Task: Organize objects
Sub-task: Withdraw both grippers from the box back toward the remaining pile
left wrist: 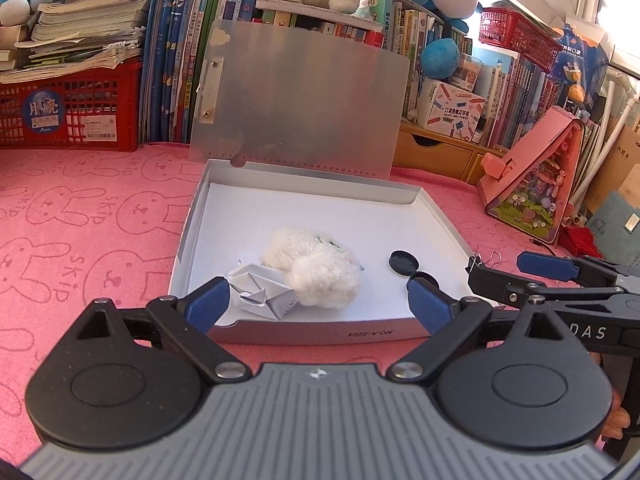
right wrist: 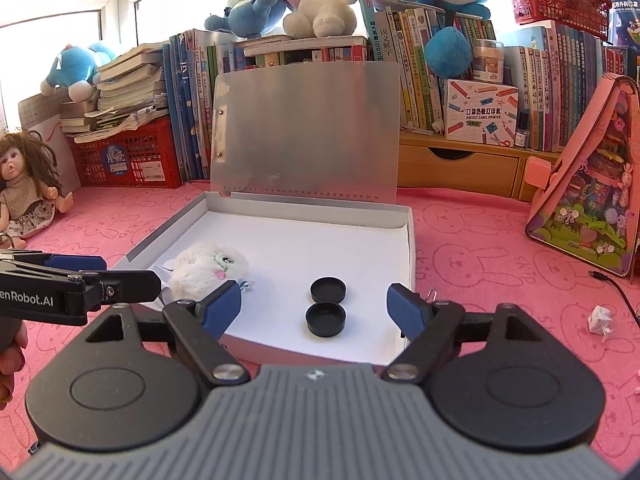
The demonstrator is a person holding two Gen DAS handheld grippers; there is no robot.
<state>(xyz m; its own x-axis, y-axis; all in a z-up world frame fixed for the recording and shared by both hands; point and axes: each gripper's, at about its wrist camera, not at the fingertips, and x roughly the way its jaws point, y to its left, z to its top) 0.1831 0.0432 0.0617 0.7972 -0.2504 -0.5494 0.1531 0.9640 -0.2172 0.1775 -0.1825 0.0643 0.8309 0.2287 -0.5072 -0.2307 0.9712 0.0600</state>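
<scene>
- a shallow white cardboard box (right wrist: 400, 276) lies open on a pink rabbit-print cloth (left wrist: 80, 220), its frosted lid with a ruler edge (right wrist: 308, 132) propped upright at the far side.
- the left gripper (left wrist: 318, 300) hovers at the box's near edge with blue-padded fingers spread wide and nothing between them; the right gripper (right wrist: 314, 306) hangs likewise at the near edge, fingers spread and empty.
- already inside: a fluffy white plush toy (left wrist: 316, 268) near the left wall, touching a folded white paper figure (left wrist: 262, 288), and two round black plastic caps (right wrist: 326, 308) just beside each other toward the near right.
- still outside: a small crumpled white paper figure (right wrist: 600, 318) on the cloth, well to the right of the box, and a wire binder clip (left wrist: 482, 259) by the box's right wall.
- judgement: the sorting looks partly done; the loose paper seems the likely next pick for the right gripper.
- doing it well would mean a light pinch, since folded paper crushes easily, and a low approach so the pads do not snag the soft, napped cloth.
- the caps look hard and smooth, apt to slide on the slick box floor if nudged; the plush is springy and may tip onto neighbours.
</scene>
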